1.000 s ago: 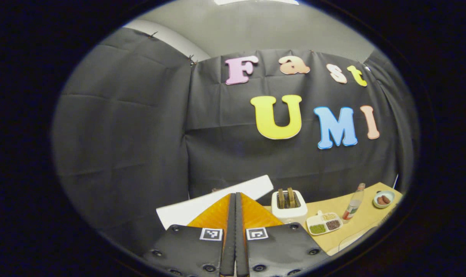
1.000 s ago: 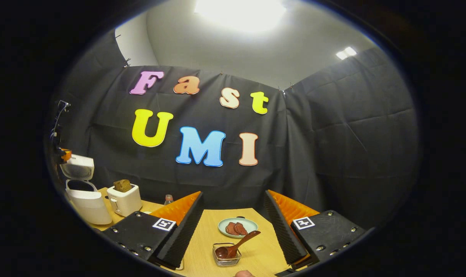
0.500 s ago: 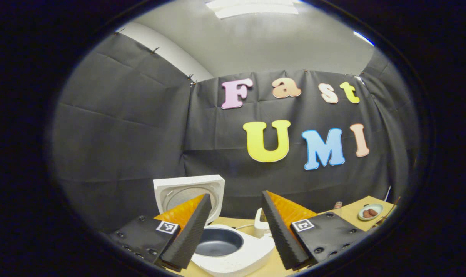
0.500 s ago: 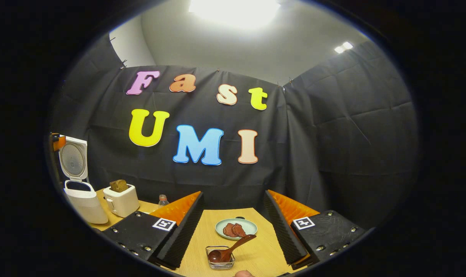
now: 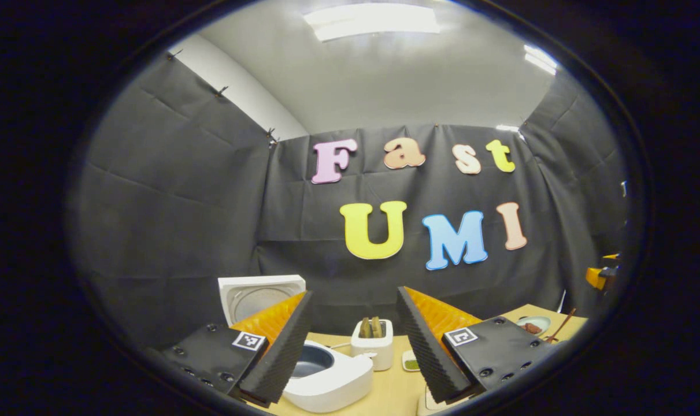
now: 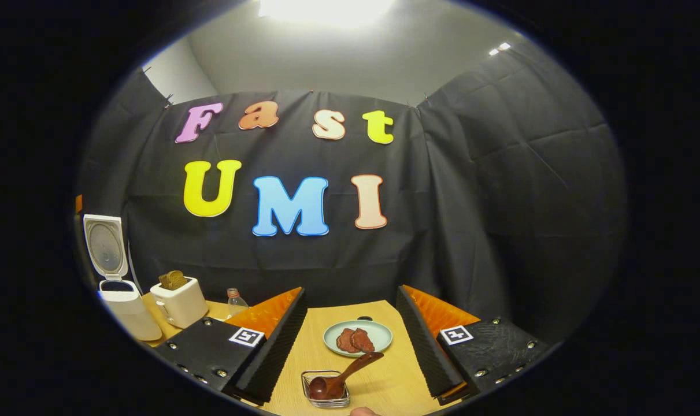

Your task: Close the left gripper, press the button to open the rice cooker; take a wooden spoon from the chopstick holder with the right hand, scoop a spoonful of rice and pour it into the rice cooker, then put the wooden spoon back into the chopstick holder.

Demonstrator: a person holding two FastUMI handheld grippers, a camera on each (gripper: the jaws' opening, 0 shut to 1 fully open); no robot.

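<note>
Both grippers spread and empty, rice cooker (image 5: 326, 375) lid up, wooden spoon (image 6: 344, 375) lying tilted in chopstick holder (image 6: 325, 394) between right gripper (image 6: 350, 341) fingers: risk is pinching the slanted handle off-centre and tipping that light holder.

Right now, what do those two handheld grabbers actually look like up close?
Both match. The left gripper and right gripper each have two wedge-shaped jaws with ribbed inner faces, mounted on dark plates with round screws. Each plate carries a small square black-and-white marker.

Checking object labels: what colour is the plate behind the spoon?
Pale green plate, clearest in the right gripper view.
</note>
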